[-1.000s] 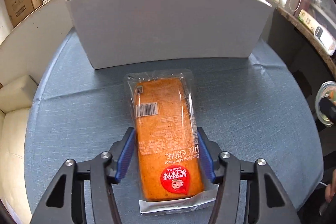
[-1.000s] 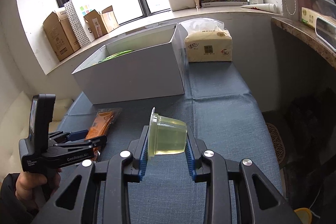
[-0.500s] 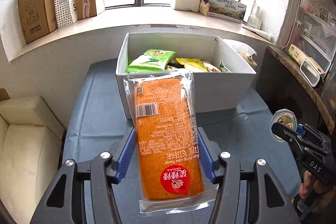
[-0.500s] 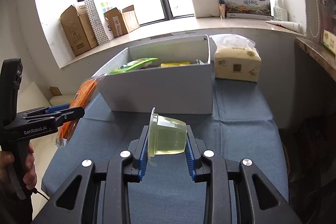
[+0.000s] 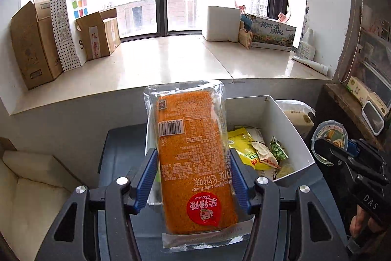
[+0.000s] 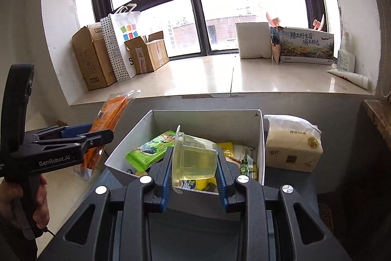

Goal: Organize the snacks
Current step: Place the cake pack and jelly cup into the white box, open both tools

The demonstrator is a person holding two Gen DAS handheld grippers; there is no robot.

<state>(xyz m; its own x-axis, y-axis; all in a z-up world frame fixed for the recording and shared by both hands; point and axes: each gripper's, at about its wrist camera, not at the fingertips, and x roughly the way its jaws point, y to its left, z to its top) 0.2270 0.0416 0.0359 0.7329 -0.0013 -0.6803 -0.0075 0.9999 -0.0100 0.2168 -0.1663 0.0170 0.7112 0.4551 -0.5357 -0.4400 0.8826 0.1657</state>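
From the left wrist, the cake pack [image 5: 193, 158] covers the left half of the box [image 5: 288, 129], so that side's contents and front wall cannot be seen; the pack's fine print is too small to read. The right tongs [image 5: 328, 146] are cut off at the picture's right edge, and of the hand [image 5: 360, 224] gripping them only a sliver shows. From the right wrist, the jelly cup [image 6: 194, 158] hides the snacks behind it, and the small packets [image 6: 244, 158] at the box's right side are too small to tell apart. The left hand [image 6: 22, 202] runs off the left edge, and the desk [image 6: 114, 182] lies mostly hidden beneath the tongs' black frame.
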